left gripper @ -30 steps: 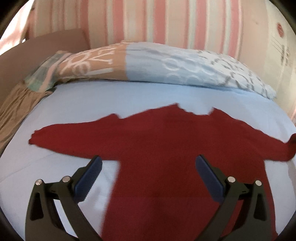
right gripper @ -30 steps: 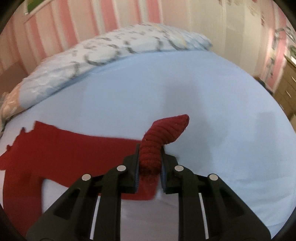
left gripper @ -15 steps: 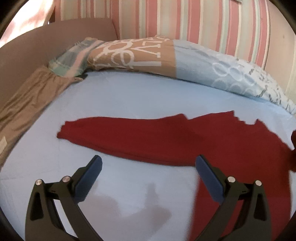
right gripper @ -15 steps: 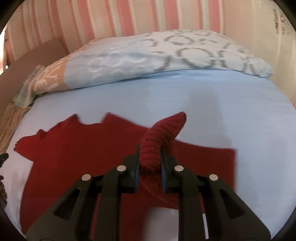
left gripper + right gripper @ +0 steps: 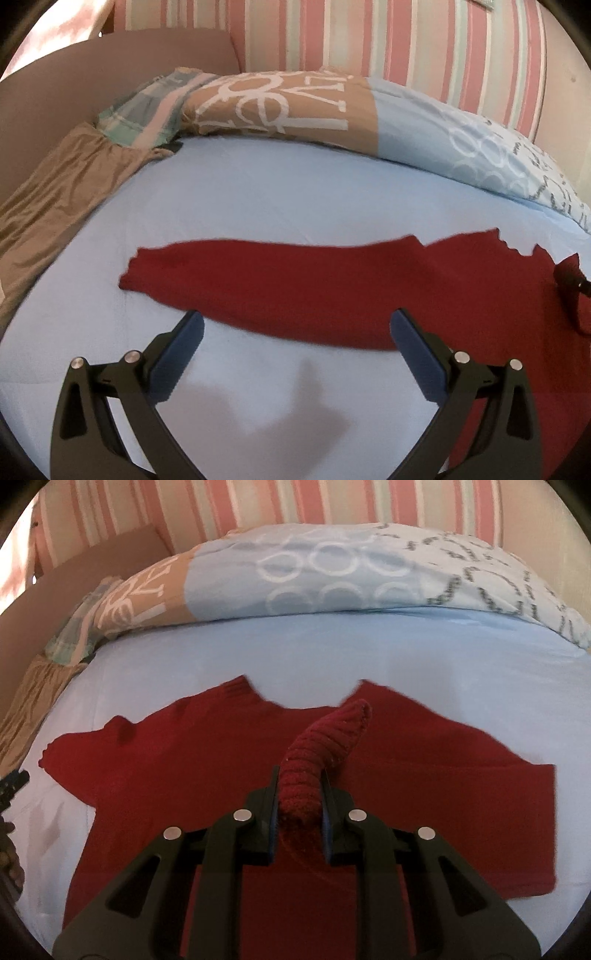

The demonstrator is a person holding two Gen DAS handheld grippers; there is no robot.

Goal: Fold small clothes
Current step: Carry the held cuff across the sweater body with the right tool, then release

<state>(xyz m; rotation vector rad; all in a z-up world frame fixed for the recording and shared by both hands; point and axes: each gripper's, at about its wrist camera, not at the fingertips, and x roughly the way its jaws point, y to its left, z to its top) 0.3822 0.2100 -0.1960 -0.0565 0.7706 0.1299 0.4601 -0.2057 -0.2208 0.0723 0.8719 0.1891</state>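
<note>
My right gripper (image 5: 298, 805) is clenched on the sweater's cuff (image 5: 325, 746), lifted over the body of the red sweater (image 5: 184, 768) spread flat on the bed (image 5: 295, 646). My left gripper (image 5: 295, 339) hangs released — fingers wide, nothing between them — just short of the other sleeve (image 5: 258, 280). Bare sheet lies open between sweater and duvet (image 5: 424, 122), and left of the sleeve's end.
</note>
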